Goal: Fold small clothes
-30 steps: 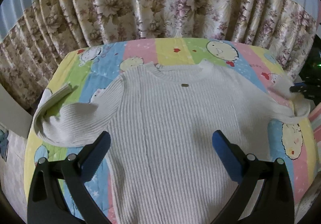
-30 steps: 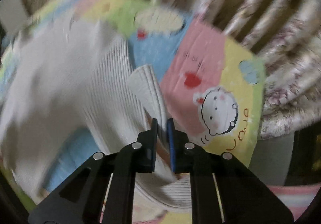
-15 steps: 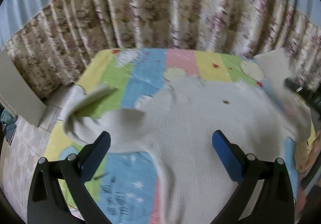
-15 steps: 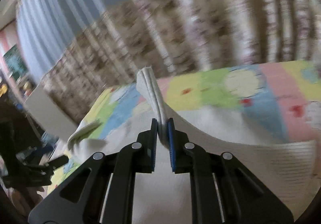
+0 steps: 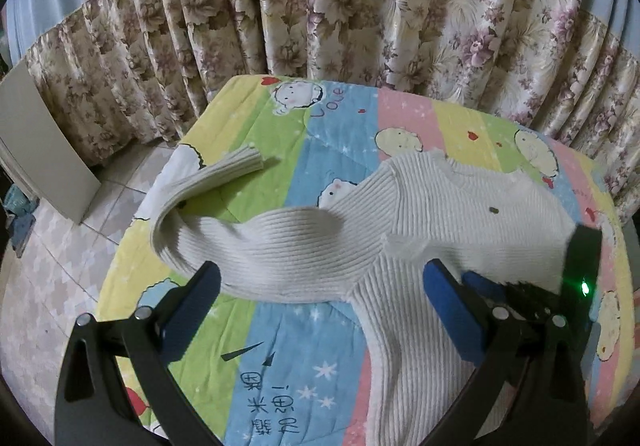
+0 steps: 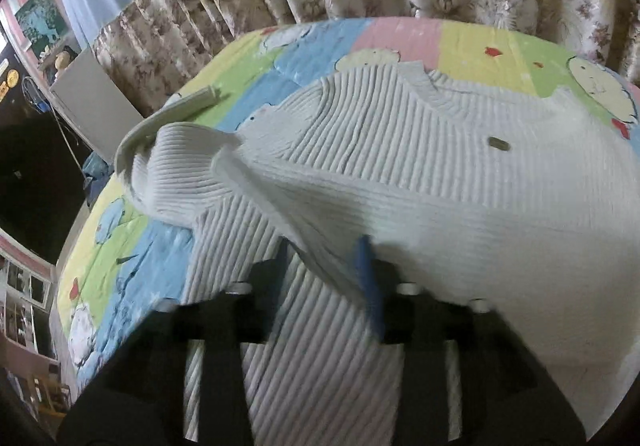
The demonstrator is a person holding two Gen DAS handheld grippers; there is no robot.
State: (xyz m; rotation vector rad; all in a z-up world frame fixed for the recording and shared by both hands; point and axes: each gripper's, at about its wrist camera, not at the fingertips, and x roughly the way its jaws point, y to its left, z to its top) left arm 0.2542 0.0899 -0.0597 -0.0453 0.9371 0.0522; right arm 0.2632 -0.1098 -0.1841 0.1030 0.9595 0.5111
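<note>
Progress: early. White ribbed sweater [image 5: 432, 206] lies face up on quilt-covered table [image 5: 304, 358], collar toward far edge by floral curtain [image 5: 320, 6]. One sleeve brought across chest; cuff edge [image 6: 256, 190] sits mid-body. Other sleeve [image 5: 224, 174] lies out toward left edge, unfolded. Body folds remain.

Right gripper [image 6: 324, 258]: jaws parted slightly, sleeve fabric between them; grip or release, cannot tell. Left gripper [image 5: 320, 294]: spread wide, empty, above near sleeve.

Knit: thick, soft, vertical ribs, small tag [image 6: 499, 144] on chest.
</note>
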